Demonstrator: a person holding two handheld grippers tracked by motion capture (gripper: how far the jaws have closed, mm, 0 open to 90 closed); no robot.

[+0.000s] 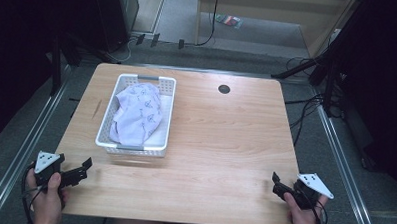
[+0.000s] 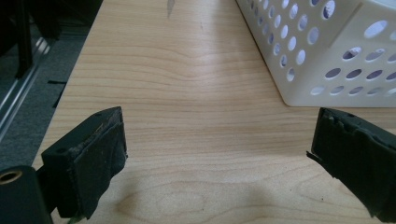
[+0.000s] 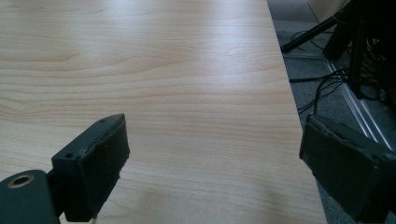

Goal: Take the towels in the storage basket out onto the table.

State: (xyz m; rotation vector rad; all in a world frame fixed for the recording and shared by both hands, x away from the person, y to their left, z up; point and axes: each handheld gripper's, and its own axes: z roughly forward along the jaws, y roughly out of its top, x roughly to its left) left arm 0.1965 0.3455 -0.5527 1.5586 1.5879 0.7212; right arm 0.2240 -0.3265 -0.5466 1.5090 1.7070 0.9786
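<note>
Left gripper (image 2: 217,154): the two black padded fingers (image 2: 88,163) stand wide apart with nothing between them, above bare wood. Right gripper (image 3: 215,163): its fingers (image 3: 93,163) are likewise spread fully and grip nothing. In the high view, the left gripper (image 1: 82,169) sits at the near left corner of the light wooden table (image 1: 220,143) and the right gripper (image 1: 278,185) at the near right edge, each carried by a hand (image 1: 47,199) entering from the bottom. This reads as a ready stance: both tools are parked clear of the work, jaws pre-opened for a grasp.

The nearest work item is the white perforated plastic basket (image 1: 135,149), standing on the left half of the table, ahead of the left gripper and apart from it. In the left gripper view its near corner (image 2: 322,60) lies just beyond the right-hand finger. The basket is rectangular; its long axis runs away from the person, slightly angled, with a short end wall and grey handle facing the near edge.

Inside lies a crumpled white cloth with a faint printed pattern (image 1: 136,115), elongated along the same axis and filling most of the floor. The basket keeps the cloth contained and reachable from above.
</note>
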